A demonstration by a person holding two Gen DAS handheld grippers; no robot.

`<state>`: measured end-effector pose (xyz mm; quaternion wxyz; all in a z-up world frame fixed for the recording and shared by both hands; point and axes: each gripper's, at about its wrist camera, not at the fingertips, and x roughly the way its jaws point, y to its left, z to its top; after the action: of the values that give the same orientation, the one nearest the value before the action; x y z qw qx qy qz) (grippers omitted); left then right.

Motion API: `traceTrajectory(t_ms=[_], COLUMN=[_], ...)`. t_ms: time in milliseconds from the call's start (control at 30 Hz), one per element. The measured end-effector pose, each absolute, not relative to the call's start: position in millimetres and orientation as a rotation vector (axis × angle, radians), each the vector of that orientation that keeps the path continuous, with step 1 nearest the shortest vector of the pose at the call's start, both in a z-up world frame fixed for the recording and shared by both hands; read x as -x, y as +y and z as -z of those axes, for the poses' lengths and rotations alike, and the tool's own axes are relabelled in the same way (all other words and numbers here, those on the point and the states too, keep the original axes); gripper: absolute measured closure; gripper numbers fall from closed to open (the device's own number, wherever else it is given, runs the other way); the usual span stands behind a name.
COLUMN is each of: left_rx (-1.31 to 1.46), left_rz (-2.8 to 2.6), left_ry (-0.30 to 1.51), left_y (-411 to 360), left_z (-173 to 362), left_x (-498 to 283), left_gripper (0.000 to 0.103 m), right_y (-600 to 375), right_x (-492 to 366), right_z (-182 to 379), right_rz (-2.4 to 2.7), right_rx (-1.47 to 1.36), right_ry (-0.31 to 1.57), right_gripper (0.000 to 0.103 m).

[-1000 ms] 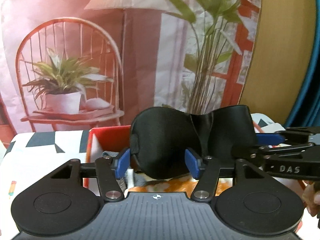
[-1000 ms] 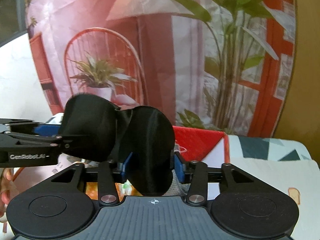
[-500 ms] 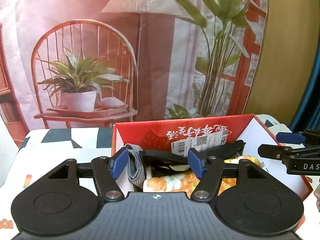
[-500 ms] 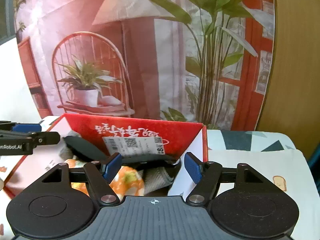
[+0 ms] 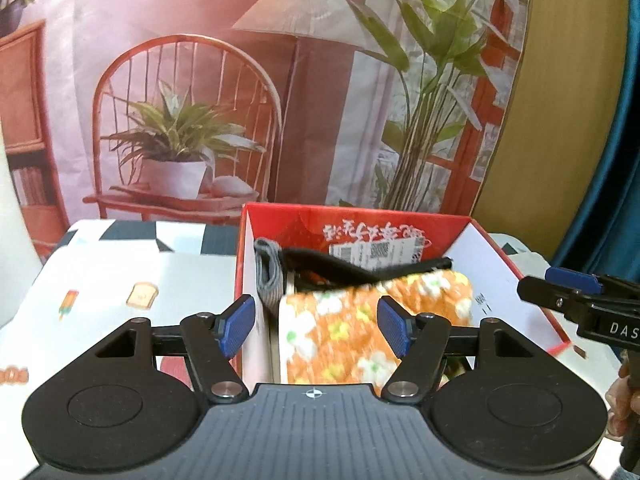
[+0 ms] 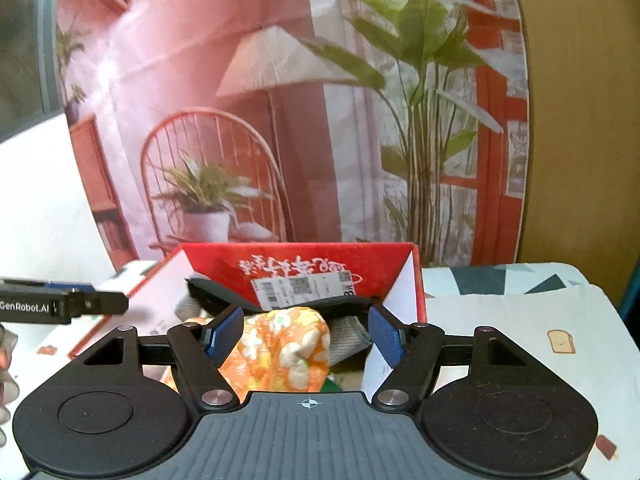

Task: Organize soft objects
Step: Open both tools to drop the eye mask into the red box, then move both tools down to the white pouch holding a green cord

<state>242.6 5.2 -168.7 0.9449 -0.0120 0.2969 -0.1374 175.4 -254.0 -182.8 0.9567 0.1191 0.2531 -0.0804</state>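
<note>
Left gripper [image 5: 312, 330] and right gripper [image 6: 306, 334] both hang empty, jaws apart, over the red box [image 5: 520, 280], where the black eye mask [image 5: 332, 266] lies at twelve o'clock behind the orange floral cloth [image 5: 340, 336]; best withdraw straight upward, avoiding snagging.

backdrop [image 5: 320, 80]: printed chair, lamp, plants | wall [image 5: 560, 100]: tan | curtain [image 5: 628, 160]: teal

Black claw [image 5: 314, 326], blue ribbed pads [image 5: 236, 325], silver screws
</note>
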Motion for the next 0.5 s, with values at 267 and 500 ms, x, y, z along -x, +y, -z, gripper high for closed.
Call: traceTrajectory(t_ms=[267, 500], left_rx=[0.044, 0.054], left_rz=[0.282, 0.283], left_ry=[0.618, 0.660], left_y=[22.6, 28.0], left_z=[182.6, 206.5], left_x=[-190.8, -157.7], left_gripper=[0.036, 0.042], right_y=[-238.5, -228.5], right_x=[-126.5, -90.9], right_z=[182.4, 190.1], right_rz=[0.149, 0.151], right_rx=[-0.227, -0.239], right_ry=[0.442, 0.445], right_gripper=[0.037, 0.038])
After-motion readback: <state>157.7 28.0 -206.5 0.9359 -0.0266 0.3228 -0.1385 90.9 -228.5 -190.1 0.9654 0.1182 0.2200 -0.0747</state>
